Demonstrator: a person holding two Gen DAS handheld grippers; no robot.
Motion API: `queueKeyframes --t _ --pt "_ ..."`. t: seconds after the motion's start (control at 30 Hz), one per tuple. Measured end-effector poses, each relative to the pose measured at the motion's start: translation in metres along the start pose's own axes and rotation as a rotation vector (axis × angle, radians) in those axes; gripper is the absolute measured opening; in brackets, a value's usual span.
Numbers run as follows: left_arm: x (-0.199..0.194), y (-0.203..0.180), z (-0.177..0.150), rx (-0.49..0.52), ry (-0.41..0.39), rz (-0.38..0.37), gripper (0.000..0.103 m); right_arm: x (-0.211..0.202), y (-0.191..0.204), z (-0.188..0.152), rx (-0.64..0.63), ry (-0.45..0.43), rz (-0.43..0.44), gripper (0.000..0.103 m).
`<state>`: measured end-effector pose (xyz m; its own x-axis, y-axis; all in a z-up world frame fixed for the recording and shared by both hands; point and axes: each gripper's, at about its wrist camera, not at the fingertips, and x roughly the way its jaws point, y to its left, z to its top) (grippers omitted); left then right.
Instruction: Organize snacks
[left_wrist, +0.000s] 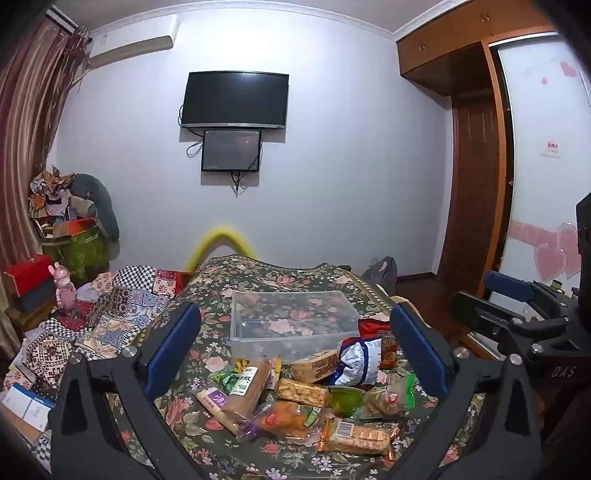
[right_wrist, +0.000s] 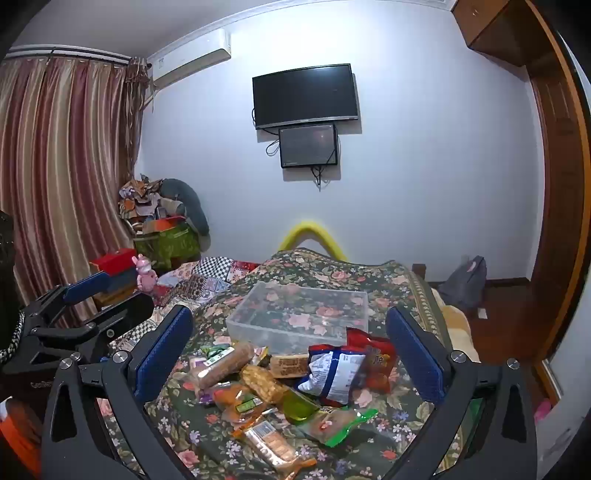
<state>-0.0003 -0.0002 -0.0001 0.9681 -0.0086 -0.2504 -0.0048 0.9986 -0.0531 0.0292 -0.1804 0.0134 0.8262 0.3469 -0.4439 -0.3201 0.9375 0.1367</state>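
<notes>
Your left gripper (left_wrist: 295, 354) hangs above the near part of the bed (left_wrist: 258, 273), its jaws spread wide with nothing between the blue pads (left_wrist: 173, 347). Your right gripper (right_wrist: 291, 354) hovers just beside it, jaws equally wide apart and empty.

The snacks (left_wrist: 306, 402) lie in a loose heap on the floral cover, toward the near edge of the bed. Among them you have a tan roll pack (left_wrist: 245, 387) at the heap's left, a blue-and-white bag (left_wrist: 356, 360) leaning on a red bag (left_wrist: 384, 332) at its far right, a green-edged pouch (left_wrist: 388, 398) and a barcode-marked cracker pack (left_wrist: 358, 435) nearest you.

The clear bin (left_wrist: 291, 317) sits just behind the heap, toward the middle of the bed, open at the top and holding no snacks. The red bag touches its near right corner.

A patchwork quilt (left_wrist: 110, 306) covers the bed's left side.
</notes>
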Motion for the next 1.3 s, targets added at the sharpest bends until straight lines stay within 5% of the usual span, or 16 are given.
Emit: queueKeyframes --t 1.3 --pt "0.004 0.000 -0.003 -0.013 0.013 -0.002 0.103 -0.001 0.001 0.001 0.025 -0.020 -0.004 0.103"
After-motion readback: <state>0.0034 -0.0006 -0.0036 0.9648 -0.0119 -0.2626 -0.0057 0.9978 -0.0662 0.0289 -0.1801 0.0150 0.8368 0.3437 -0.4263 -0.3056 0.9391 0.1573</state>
